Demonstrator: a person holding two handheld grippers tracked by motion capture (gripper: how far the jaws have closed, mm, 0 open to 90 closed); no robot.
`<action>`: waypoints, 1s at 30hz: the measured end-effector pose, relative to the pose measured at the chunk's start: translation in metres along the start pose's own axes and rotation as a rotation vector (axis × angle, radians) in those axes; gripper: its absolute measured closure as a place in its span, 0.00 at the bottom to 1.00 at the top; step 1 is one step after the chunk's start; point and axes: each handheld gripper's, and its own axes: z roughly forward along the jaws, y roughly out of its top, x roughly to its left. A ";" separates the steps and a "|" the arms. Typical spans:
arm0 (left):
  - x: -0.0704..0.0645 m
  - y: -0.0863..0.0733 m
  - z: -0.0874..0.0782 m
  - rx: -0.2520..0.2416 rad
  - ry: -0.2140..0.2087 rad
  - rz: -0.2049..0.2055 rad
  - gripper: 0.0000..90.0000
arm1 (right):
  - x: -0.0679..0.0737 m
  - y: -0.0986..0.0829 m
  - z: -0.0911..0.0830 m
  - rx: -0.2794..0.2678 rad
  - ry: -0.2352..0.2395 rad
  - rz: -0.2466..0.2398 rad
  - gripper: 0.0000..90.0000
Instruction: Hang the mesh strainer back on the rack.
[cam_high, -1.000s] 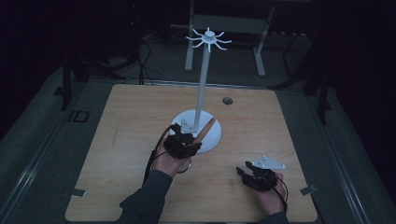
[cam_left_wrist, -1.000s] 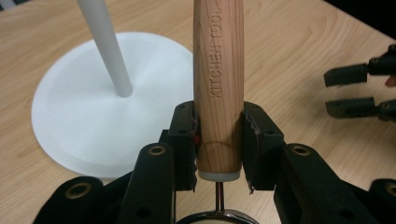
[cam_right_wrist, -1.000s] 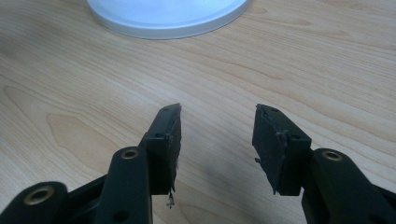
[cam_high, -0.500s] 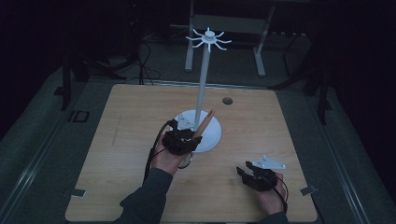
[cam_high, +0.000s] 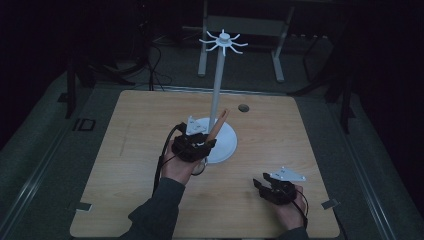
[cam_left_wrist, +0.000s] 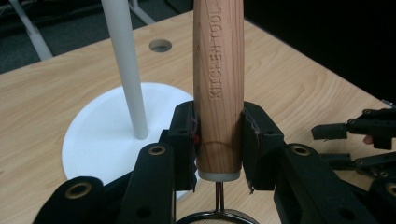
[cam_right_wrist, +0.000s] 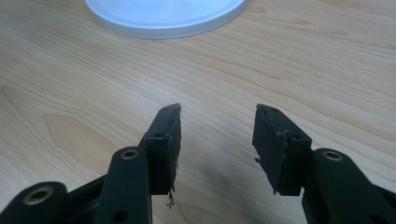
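My left gripper (cam_high: 197, 145) is shut on the wooden handle (cam_left_wrist: 218, 84) of a kitchen tool stamped "KITCHEN TOOL". The handle (cam_high: 218, 124) tilts up toward the white pole (cam_high: 216, 97) of a hanging stand. A thin metal stem and a round wire rim (cam_left_wrist: 218, 215) show below the handle's end. The stand's round white base (cam_high: 226, 142) lies just beyond the gripper, and its hooked top (cam_high: 223, 41) rises at the back. My right gripper (cam_high: 267, 187) rests low near the table's front right, open with nothing between its fingers (cam_right_wrist: 166, 140).
The wooden table (cam_high: 130, 130) has a small round hole (cam_high: 243, 107) behind the stand. The white base edge (cam_right_wrist: 163, 18) lies ahead of the right gripper. Dark floor, cables and a frame's legs (cam_high: 202, 55) lie beyond the table's far edge.
My left gripper has lifted the wooden-handled tool slightly and moved it closer to the stand's pole. The right gripper has stayed in place.
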 end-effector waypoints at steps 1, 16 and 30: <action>-0.001 0.001 -0.001 -0.006 0.001 -0.002 0.76 | 0.000 0.000 0.000 0.000 0.000 0.000 0.57; -0.003 0.018 -0.013 -0.078 0.021 -0.003 0.76 | -0.001 0.000 0.000 0.003 0.000 0.000 0.57; -0.004 0.031 -0.020 -0.146 0.041 -0.009 0.76 | 0.000 -0.001 0.001 0.007 -0.002 -0.004 0.57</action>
